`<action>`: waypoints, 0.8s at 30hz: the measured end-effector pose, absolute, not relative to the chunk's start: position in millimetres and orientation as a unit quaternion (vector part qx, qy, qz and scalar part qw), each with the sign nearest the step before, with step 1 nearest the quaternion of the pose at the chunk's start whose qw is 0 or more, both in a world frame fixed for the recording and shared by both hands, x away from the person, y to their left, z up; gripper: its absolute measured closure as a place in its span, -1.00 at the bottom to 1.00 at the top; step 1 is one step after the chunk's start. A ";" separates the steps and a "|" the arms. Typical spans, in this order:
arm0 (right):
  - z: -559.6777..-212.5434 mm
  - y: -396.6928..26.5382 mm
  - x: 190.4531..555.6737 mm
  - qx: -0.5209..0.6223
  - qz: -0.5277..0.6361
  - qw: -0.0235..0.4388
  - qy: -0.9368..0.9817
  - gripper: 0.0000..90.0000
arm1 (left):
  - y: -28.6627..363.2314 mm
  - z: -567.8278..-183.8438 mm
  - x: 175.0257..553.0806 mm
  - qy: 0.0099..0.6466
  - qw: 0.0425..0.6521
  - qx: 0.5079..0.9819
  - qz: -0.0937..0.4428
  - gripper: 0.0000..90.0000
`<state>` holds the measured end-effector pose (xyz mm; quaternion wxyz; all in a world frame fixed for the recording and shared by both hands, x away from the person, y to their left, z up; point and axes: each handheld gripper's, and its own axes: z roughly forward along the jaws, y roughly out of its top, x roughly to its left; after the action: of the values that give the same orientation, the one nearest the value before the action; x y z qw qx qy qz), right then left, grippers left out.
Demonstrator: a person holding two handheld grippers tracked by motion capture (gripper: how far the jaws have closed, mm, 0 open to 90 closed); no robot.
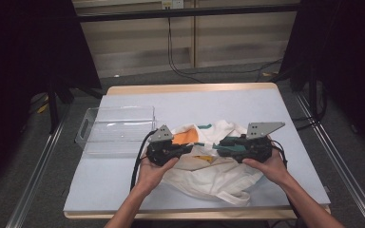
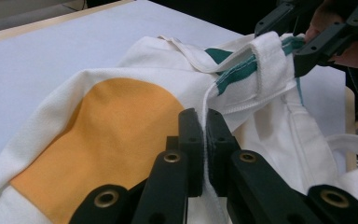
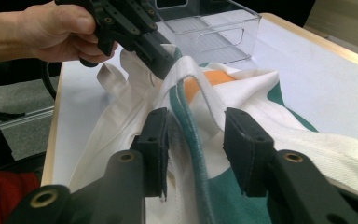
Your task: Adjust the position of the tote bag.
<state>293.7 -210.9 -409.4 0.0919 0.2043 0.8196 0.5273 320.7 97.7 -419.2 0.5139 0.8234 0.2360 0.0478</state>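
Left tongs clamped on tote bag hem, right tongs parted around green-edged fold: likely slip, collapsing fabric.

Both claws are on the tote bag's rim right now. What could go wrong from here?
1. The right claw stands open around the green-edged rim; lifting now could let that side of the tote bag drop.
2. The left claw pinches only a thin edge, which might slip.
3. The loose handle could snag.

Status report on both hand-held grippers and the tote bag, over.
Left hand-held gripper shut on tote bag edge. Right hand-held gripper open, bag's green-trimmed edge between its jaws, unpinched. Clear bin off to the side, nothing in the way.
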 end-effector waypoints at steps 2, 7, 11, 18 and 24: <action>-408.5 -210.4 295.4 0.205 0.525 0.087 0.821 0.28 | 97.0 -418.4 322.5 0.237 0.514 0.823 0.047 0.95; -406.9 -204.3 295.3 0.196 0.521 0.073 0.828 0.26 | 94.3 -414.9 326.5 0.234 0.519 0.821 0.047 0.95; -405.5 -194.9 298.4 0.195 0.512 0.070 0.834 0.57 | 96.5 -415.5 327.1 0.237 0.519 0.820 0.045 0.94; -404.9 -195.5 308.8 0.207 0.510 0.066 0.832 0.81 | 112.2 -408.2 313.0 0.245 0.533 0.808 0.056 0.35; -405.9 -200.7 326.1 0.219 0.521 0.059 0.823 0.84 | 126.7 -398.7 294.6 0.226 0.550 0.801 0.071 0.47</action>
<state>326.1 -200.7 -405.9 0.0590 0.2187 0.8226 0.5215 294.6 126.7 -398.7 0.5497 0.8010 0.2265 0.0709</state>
